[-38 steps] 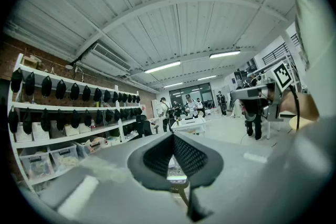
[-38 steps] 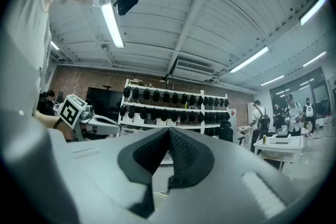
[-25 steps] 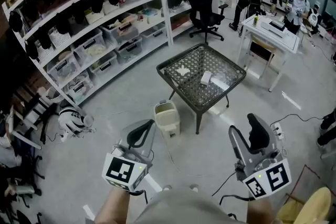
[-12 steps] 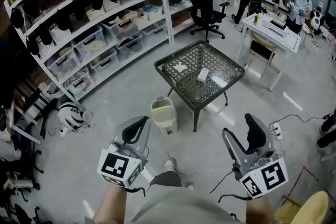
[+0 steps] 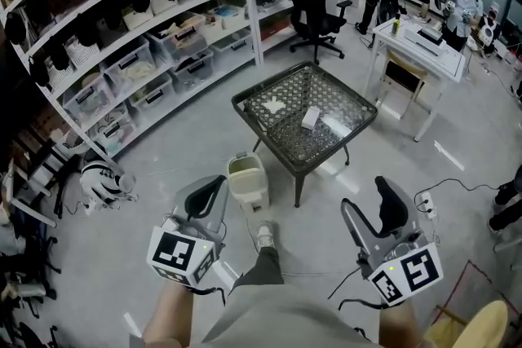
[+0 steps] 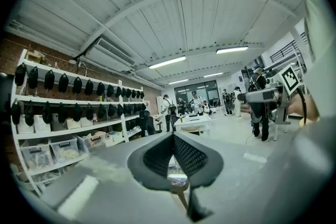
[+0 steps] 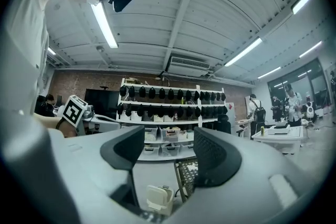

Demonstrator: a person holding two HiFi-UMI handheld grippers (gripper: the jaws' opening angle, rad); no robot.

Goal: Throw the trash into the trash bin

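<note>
Left gripper (image 5: 208, 200): jaws closed tip to tip, nothing held.
Right gripper (image 5: 371, 212): jaws wide apart, just been opening, nothing between them.
Trash: crumpled white piece (image 5: 276, 103), small white box (image 5: 310, 119) and clear wrapper (image 5: 336, 125), all lying on the mesh-top table (image 5: 261, 140), well apart from both grippers.
Trash bin (image 5: 247, 182): beige, on the floor just beside the table's near-left edge, mouth apparently facing up.
Step in hand, as judged: approach to the table, nothing picked up yet.
Handling notes:
- Close the distance first.
- Lower the open right gripper over the box, probably the firmest piece, and pinch across its narrow sides.
- Open the left before reaching for the crumpled piece.
- Take the wrapper by a raised edge, flat film on mesh being likely to slip.
- Release only once directly above the bin's mouth
</note>
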